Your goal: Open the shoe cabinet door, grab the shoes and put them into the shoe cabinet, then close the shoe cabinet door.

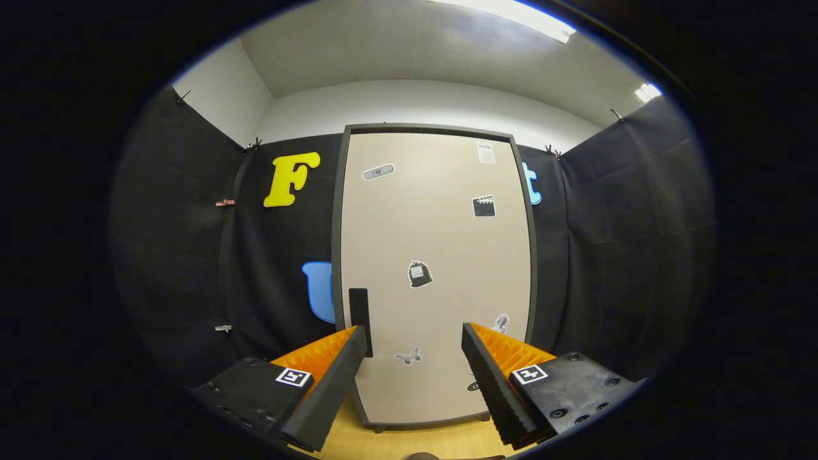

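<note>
Gripper: the gripper (414,338) faces the cabinet head on, its two fingers spread wide with nothing between them.
Fingers: the left finger (332,377) and the right finger (489,377) are black with orange ribbed backs, each carrying a small square black-and-white marker.
Cabinet: the shoe cabinet (339,211) stands upright just beyond the fingers, a tall box with a dark grey frame, set against the booth's black cloth wall.
Door: the cabinet door (441,243) is beige and shut, flat inside the cabinet's frame.
Handle: a black upright handle (359,316) sits on the door near the cabinet's left edge, low down, right above the tip of the left finger; whether the tip touches it cannot be told.
Stickers: several small stickers (420,274) are scattered over the door, among them a butterfly (408,356) low on the cabinet between the fingers.
Floor: a light wooden floor (409,441) runs under the cabinet's short feet.
Shoes: their place cannot be told.
</note>
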Tool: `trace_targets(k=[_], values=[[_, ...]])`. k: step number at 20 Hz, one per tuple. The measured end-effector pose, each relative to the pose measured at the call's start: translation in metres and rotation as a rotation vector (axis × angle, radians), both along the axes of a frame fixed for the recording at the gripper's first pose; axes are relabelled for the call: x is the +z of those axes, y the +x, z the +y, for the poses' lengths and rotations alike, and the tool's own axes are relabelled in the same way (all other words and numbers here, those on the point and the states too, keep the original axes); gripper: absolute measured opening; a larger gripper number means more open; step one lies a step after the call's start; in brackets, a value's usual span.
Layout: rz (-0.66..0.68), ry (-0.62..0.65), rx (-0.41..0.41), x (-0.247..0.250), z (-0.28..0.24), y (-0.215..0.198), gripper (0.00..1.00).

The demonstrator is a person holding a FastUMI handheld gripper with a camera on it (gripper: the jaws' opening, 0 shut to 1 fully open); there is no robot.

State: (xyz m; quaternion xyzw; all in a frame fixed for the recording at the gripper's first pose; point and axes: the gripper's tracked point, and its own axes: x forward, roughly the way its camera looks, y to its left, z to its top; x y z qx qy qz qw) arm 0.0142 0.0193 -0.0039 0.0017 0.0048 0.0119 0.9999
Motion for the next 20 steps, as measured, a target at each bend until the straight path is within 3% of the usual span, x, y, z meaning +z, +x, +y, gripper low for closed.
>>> trace_targets(k=[10,20], values=[[0.062,0.034,0.068,-0.035,0.046,0.057,0.98],[0.116,0.048,0.057,-0.079,0.071,0.139,0.97]])
